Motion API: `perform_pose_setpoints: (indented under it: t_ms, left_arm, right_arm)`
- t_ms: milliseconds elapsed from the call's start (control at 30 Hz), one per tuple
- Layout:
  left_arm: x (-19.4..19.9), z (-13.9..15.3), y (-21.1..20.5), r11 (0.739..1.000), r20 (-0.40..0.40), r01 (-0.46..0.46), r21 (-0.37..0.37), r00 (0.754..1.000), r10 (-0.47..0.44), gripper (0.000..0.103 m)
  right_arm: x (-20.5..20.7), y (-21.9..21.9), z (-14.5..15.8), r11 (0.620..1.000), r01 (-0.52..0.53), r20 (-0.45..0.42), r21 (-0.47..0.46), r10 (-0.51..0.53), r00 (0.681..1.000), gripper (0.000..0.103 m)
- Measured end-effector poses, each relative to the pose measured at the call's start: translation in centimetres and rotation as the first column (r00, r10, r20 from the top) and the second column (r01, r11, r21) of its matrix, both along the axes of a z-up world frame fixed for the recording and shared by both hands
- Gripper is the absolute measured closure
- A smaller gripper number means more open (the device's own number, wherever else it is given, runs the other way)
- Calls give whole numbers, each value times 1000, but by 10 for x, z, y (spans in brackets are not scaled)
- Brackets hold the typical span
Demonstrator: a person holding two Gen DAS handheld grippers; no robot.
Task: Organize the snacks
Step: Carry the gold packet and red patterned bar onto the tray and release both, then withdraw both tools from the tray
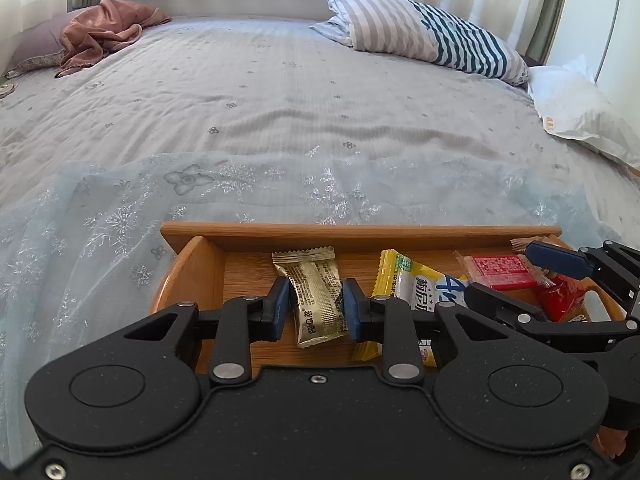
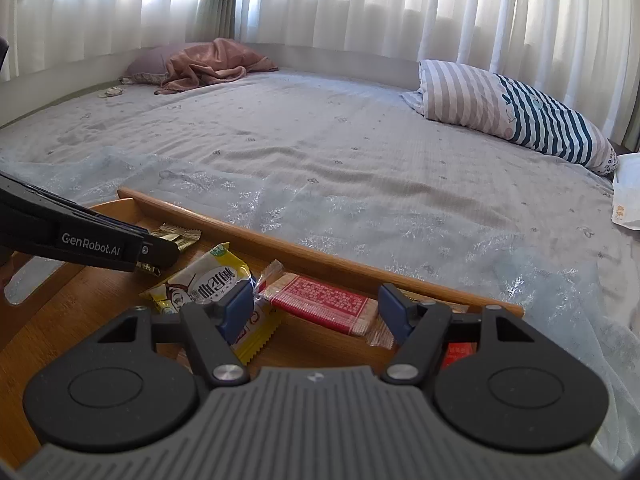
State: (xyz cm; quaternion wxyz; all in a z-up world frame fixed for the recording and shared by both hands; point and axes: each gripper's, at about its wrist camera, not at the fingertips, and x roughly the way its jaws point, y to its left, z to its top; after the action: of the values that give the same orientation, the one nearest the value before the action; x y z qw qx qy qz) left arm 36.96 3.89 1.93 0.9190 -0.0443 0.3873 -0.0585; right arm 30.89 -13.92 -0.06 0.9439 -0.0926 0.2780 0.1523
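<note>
Smooth wooden tray [image 1: 360, 233] holds glossy foil and plastic snack wrappers [image 1: 318, 296] (crinkled), on sheer cloth [image 1: 120, 216]

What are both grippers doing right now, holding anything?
Left gripper: jaws closed on the gold foil snack packet in the wooden tray.
Right gripper: jaws open, holding nothing, either side of the red rectangular wafer packet.

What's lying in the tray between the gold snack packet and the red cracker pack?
The yellow and white snack packet lies between the gold packet and red cracker pack on the wooden tray, clearest in the left wrist view.
</note>
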Motion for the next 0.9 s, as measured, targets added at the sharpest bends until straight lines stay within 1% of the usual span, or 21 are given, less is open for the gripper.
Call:
perform_pose_setpoints:
  t_ms: [200, 233, 300, 367, 433, 467, 500, 567, 633, 667, 700, 767, 833, 900]
  left_arm:
    - [1, -2, 0, 1000, 0, -1, -3, 1000, 1, 76]
    - [1, -2, -1, 1000, 0, -1, -2, 1000, 1, 76]
    - [1, -2, -1, 1000, 2, -1, 0, 1000, 1, 75]
    - [1, -1, 0, 1000, -8, -8, -11, 1000, 8, 74]
    - [0, 3, 3, 999, -14, -29, -31, 999, 29, 60]
    - [-2, 6, 3, 999, -3, -35, -30, 999, 35, 49]
    - [-5, 9, 3, 999, 8, -38, -20, 999, 38, 44]
    - [-13, 17, 2, 999, 25, -32, 10, 999, 32, 41]
    - [-22, 23, 2, 1000, 38, -23, 14, 999, 22, 33]
    - [-27, 27, 2, 1000, 47, -21, 11, 999, 20, 26]
    - [-33, 30, 3, 1000, 54, -18, 9, 998, 18, 24]
    - [-47, 36, 2, 1000, 67, -9, 12, 998, 8, 22]
    - [-61, 41, 2, 1000, 79, 1, 14, 997, -2, 18]
    - [-77, 44, 1, 1000, 88, 12, 17, 996, -13, 17]
  right_arm:
    - [3, -2, -1, 1000, 5, -16, 20, -5, 1000, 30]
    - [3, -2, -1, 1000, 5, -18, 22, -4, 1000, 26]
    - [3, -2, -1, 1000, 1, -19, 24, 0, 1000, 27]
    - [3, -2, -1, 1000, -1, -16, 23, 1, 1000, 23]
    - [0, -2, 1, 999, 0, -7, 32, 0, 1000, 18]
    - [-2, -2, 3, 999, 2, -4, 37, -1, 1000, 16]
    - [-5, -2, 4, 999, 3, -1, 40, -2, 1000, 14]
    - [-11, -4, 8, 999, 2, 11, 40, -3, 1000, 13]
    - [-19, -5, 12, 999, 6, 20, 39, -7, 1000, 12]
    - [-22, -6, 15, 999, 8, 25, 39, -9, 1000, 12]
    - [-27, -7, 17, 999, 11, 30, 42, -12, 999, 11]
    - [-38, -11, 23, 998, 23, 42, 57, -25, 999, 9]
    - [-51, -16, 28, 996, 32, 50, 84, -37, 998, 6]
    - [-65, -22, 31, 993, 42, 58, 110, -48, 997, 4]
